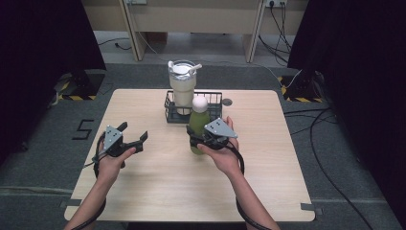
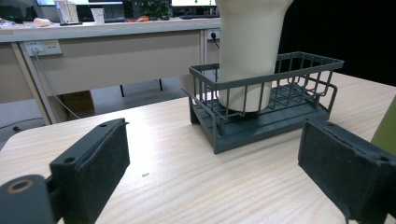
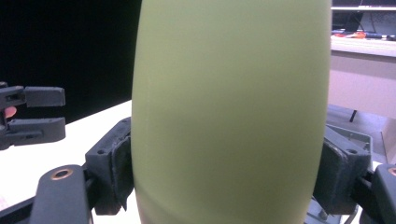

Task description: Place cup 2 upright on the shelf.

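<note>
**A:** ok so where's this at? Looks like the job is loading drink containers into the wire basket (image 1: 216,97) at the far edge of the counter (image 1: 158,191).

**B:** yeah, I'd call it about halfway. The cream tumbler (image 1: 183,86) with the straw lid already stands upright in the basket's left half. The right half looks free from the left tool's camera.

**A:** and the green bottle (image 1: 198,125)?

**B:** not in yet. It's upright, just in front of the basket on the near side, roughly mid-counter. The right tool (image 1: 207,139) has its jaws clamped on the bottle's lower body; in the right gripper view both pads press against the green sides. Can't tell if the base is touching the counter or lifted a hair.

**A:** left one doing anything?

**B:** nope. The left tool (image 1: 128,140) sits toward the counter's left edge, jaws spread wide with nothing between them, well apart from the bottle.

**A:** so what's left?

**B:** my guess: lift the bottle over the near rim, set it beside the tumbler, let go.
</note>
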Motion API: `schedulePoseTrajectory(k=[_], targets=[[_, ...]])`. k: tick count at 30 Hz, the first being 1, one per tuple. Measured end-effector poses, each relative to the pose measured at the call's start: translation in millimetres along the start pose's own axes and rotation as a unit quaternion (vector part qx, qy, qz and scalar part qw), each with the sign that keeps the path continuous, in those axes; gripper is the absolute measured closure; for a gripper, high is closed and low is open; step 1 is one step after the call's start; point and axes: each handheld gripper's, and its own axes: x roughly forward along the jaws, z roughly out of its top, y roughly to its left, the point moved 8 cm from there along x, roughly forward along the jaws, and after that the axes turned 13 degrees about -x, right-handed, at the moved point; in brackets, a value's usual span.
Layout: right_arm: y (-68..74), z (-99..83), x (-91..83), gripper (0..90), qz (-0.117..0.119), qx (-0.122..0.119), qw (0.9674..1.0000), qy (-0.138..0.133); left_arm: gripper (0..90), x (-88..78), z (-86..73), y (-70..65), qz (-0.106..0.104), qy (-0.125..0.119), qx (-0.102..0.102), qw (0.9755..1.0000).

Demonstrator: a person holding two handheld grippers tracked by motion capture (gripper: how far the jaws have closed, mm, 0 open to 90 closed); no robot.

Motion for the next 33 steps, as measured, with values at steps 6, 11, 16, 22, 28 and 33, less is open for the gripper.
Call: schedulePoseTrajectory(k=[6,11,16,22,28,33], targets=[[-9.2,3.7,-0.7,21.9,-0.01,0.001,0.9999,-0.002,8.3,1.1,0.0,-2.6,-0.003,0.001,0.0,1.0],[-16.3,6.3,-1.0,21.9,-0.02,0.002,0.9998,-0.001,8.4,0.7,0.5,-2.7,-0.003,0.0,-0.002,1.0],[-21.6,9.6,-0.3,21.9,-0.026,0.003,0.9996,-0.003,8.6,-0.5,2.7,-1.9,-0.003,-0.004,-0.004,1.0],[-25.9,10.6,0.1,21.9,-0.031,0.005,0.9995,-0.004,8.7,0.3,1.5,-2.5,-0.004,-0.001,-0.004,1.0],[-33.9,12.7,0.2,21.9,-0.043,0.01,0.999,-0.006,8.7,0.1,2.3,-2.6,-0.003,-0.003,-0.005,1.0],[-38.8,16.8,0.5,21.9,-0.05,0.013,0.9986,-0.009,8.7,-0.2,2.7,-2.2,-0.003,-0.004,-0.006,1.0]])
